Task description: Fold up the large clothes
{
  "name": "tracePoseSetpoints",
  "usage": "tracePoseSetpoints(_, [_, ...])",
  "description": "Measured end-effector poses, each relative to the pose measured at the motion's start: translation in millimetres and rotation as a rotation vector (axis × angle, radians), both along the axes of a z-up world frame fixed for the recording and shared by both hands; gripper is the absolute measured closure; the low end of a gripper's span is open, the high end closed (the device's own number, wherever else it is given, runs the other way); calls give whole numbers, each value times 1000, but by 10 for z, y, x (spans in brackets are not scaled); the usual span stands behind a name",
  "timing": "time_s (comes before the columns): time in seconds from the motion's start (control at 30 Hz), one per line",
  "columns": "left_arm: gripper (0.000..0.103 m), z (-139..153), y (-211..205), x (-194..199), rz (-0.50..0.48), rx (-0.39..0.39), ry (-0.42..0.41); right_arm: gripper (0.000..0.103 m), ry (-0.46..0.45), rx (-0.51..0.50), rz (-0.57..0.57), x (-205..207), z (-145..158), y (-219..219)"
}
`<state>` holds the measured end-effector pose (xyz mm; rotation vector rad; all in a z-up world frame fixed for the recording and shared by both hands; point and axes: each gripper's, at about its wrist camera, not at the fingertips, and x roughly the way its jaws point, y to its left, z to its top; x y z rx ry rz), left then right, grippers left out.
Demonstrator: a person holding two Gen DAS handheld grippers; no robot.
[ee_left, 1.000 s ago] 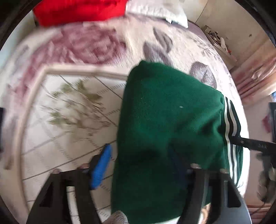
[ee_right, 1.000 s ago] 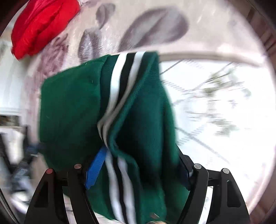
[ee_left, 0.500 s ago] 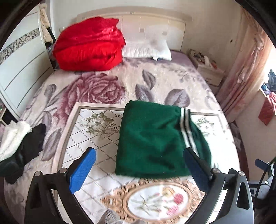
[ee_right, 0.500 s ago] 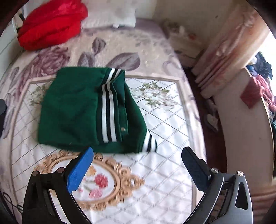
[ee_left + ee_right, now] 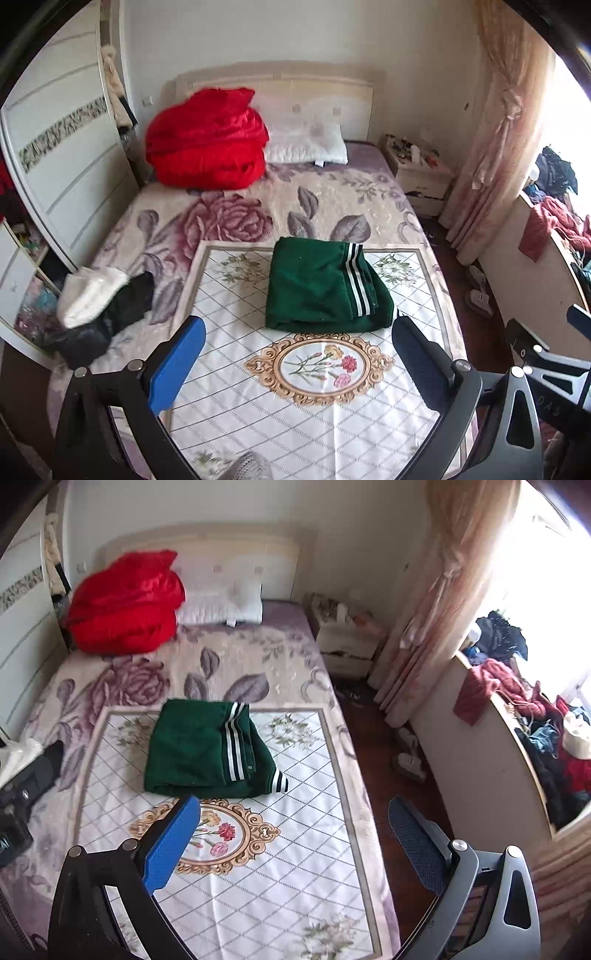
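Bed (image 5: 332,192) bears folded green garment (image 5: 321,288); both grippers (image 5: 295,354) (image 5: 293,830) hover agape

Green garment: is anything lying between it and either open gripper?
Nothing visible does. The folded green garment lies alone on the patterned bedspread; only bare cloth separates it from the left gripper and right gripper, both open and apart from it.

Folded green garment (image 5: 199,749) on bed (image 5: 280,653)

Bedroom: floral-covered bed (image 5: 229,221); headboard (image 5: 314,92) at 12 o'clock; white wardrobe (image 5: 55,147) at 9; nightstand (image 5: 421,177), pink curtain (image 5: 491,147) and bright window (image 5: 535,572) at 2.
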<state>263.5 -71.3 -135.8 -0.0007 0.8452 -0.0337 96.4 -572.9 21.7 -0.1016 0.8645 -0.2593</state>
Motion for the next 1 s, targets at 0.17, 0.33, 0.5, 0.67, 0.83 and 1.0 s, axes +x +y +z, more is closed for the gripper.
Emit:
tracePoseSetpoints(0.17, [0, 532, 38, -582, 28, 8, -45, 0, -55, 12, 7, -691, 630, 21])
tracePoseSetpoints(0.33, [0, 883, 37, -987, 41, 10, -80, 0, -129, 3, 19, -1281, 1211, 56])
tracePoseSetpoints(0.5, [0, 1069, 19, -1278, 57, 7, -93, 0, -176, 14, 24, -1680, 1545, 70])
tracePoseSetpoints(0.67, [0, 1179, 4, -1438, 70, 18, -104, 0, -196, 21, 39, -1850, 1704, 36])
tracePoseSetpoints(0.83, [0, 1234, -22, -1538, 73, 23, -119, 0, -193, 19, 48, -1948, 1750, 8])
tracePoseSetpoints(1.0, [0, 1250, -31, -1589, 79, 26, -127, 0, -194, 22, 55, -1892, 1701, -26])
